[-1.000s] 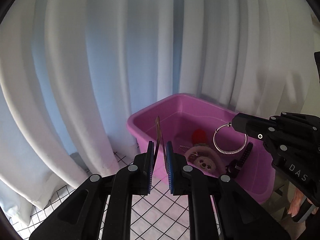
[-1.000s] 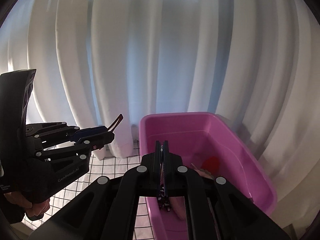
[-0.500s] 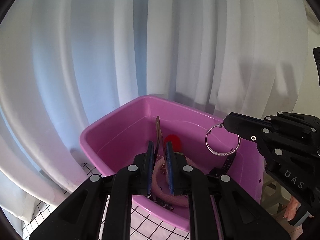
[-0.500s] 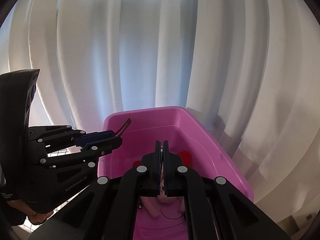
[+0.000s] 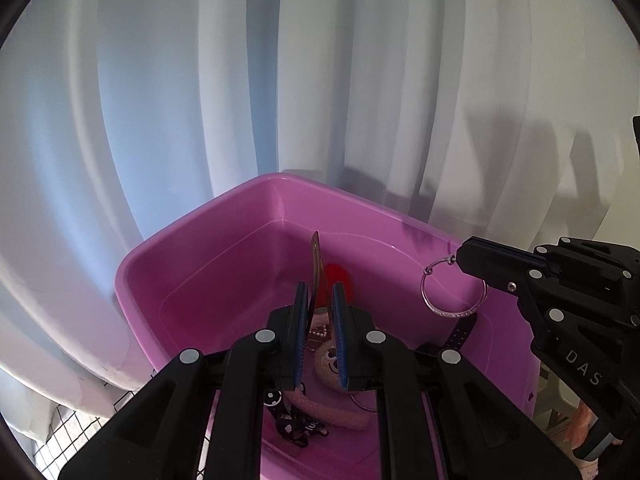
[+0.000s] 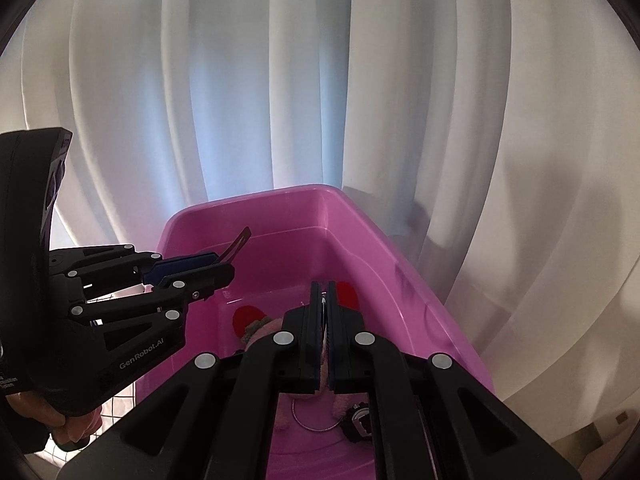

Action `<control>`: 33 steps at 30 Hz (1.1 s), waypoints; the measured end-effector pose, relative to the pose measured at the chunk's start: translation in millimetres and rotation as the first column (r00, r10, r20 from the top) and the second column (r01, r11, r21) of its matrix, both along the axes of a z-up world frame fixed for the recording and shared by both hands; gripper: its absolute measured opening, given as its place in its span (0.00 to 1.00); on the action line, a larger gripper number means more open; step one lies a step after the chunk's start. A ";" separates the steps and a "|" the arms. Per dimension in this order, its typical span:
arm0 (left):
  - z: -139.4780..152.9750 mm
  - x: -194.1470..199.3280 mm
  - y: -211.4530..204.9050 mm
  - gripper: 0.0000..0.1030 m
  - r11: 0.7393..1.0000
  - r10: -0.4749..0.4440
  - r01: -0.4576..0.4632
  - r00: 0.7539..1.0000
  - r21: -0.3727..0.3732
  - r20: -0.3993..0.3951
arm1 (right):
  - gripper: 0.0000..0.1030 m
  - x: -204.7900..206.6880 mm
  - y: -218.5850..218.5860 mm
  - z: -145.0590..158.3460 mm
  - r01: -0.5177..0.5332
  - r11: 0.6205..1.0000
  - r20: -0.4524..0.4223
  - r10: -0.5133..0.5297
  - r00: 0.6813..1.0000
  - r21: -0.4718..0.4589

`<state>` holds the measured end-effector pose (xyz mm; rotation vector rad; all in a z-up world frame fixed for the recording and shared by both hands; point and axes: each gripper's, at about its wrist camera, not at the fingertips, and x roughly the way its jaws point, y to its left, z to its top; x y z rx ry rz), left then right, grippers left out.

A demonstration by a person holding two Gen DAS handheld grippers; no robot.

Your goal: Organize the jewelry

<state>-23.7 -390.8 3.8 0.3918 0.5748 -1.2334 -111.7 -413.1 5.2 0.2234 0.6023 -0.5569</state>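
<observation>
Fingers of the left gripper (image 5: 320, 300) clamped on a thin, curved brown hair clip (image 5: 316, 258), standing upright above the pink plastic tub (image 5: 136, 284). Right gripper (image 6: 325, 296) pinched tight on a silver hoop (image 5: 452, 292) dangling over the tub's right wall. Below: fuzzy pink plush, red patches, black watch strap in glossy, rounded basin. Beyond: white pleated curtain (image 5: 320, 80), grid-patterned tabletop (image 5: 72, 428). Since a second ago, both carried from beside the tub to over it.
</observation>
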 end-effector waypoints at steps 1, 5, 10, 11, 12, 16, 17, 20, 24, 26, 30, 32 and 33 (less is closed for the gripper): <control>-1.0 0.1 -2.2 0.12 1.000 0.003 -0.003 1.000 0.004 -0.001 | 0.02 0.7 -3.0 -1.3 0.000 1.000 -0.002 0.000 1.000 0.005; -6.0 1.0 -10.0 0.13 1.000 0.016 -0.016 1.000 0.024 -0.007 | 0.02 0.9 -9.9 -7.5 0.002 1.000 -0.016 -0.002 1.000 0.025; -12.6 1.3 -14.7 0.16 0.998 0.036 -0.035 0.999 0.054 -0.012 | 0.02 5.7 -17.9 -13.3 0.004 0.999 -0.032 -0.003 0.999 0.050; -13.4 1.6 -15.3 0.17 0.998 0.039 -0.038 0.999 0.057 -0.012 | 0.02 6.4 -19.4 -14.2 0.006 0.999 -0.035 -0.004 0.999 0.054; -14.0 2.5 -16.4 0.18 0.997 0.043 -0.043 0.999 0.059 -0.008 | 0.02 5.5 -20.5 -15.2 0.008 0.998 -0.036 -0.006 0.999 0.060; -17.0 6.7 -17.6 0.18 0.995 0.059 -0.058 0.998 0.075 -0.022 | 0.02 7.3 -24.9 -20.2 0.012 0.996 -0.042 -0.008 0.999 0.091; -17.9 8.4 -18.1 0.18 0.995 0.064 -0.061 0.997 0.082 -0.032 | 0.02 6.5 -25.3 -21.7 0.014 0.995 -0.045 -0.010 0.999 0.098; -21.6 15.1 -20.3 0.24 0.993 0.081 -0.076 0.995 0.094 -0.052 | 0.15 4.8 -26.5 -21.6 0.019 0.993 -0.046 -0.013 0.999 0.113; -17.6 17.8 -12.5 0.70 0.992 0.113 -0.110 0.992 0.065 -0.051 | 0.55 0.0 -24.9 -18.9 0.033 0.995 -0.031 -0.030 0.999 0.099; -14.8 19.4 -8.7 0.75 0.991 0.125 -0.122 0.991 0.049 -0.053 | 0.55 -0.5 -25.0 -18.6 0.043 0.995 -0.036 -0.039 0.999 0.093; -13.5 24.5 -7.6 0.82 0.987 0.153 -0.149 0.987 0.066 -0.054 | 0.56 -2.9 -25.7 -18.4 0.049 0.993 -0.032 -0.046 0.998 0.104; -12.7 27.0 -7.4 0.85 0.981 0.179 -0.175 0.983 0.080 -0.045 | 0.57 -3.9 -25.0 -17.4 0.050 0.993 -0.028 -0.047 0.999 0.105; -12.7 28.3 -7.2 0.87 0.979 0.190 -0.186 0.981 0.086 -0.039 | 0.57 -3.6 -24.9 -17.4 0.049 0.993 -0.028 -0.047 0.999 0.105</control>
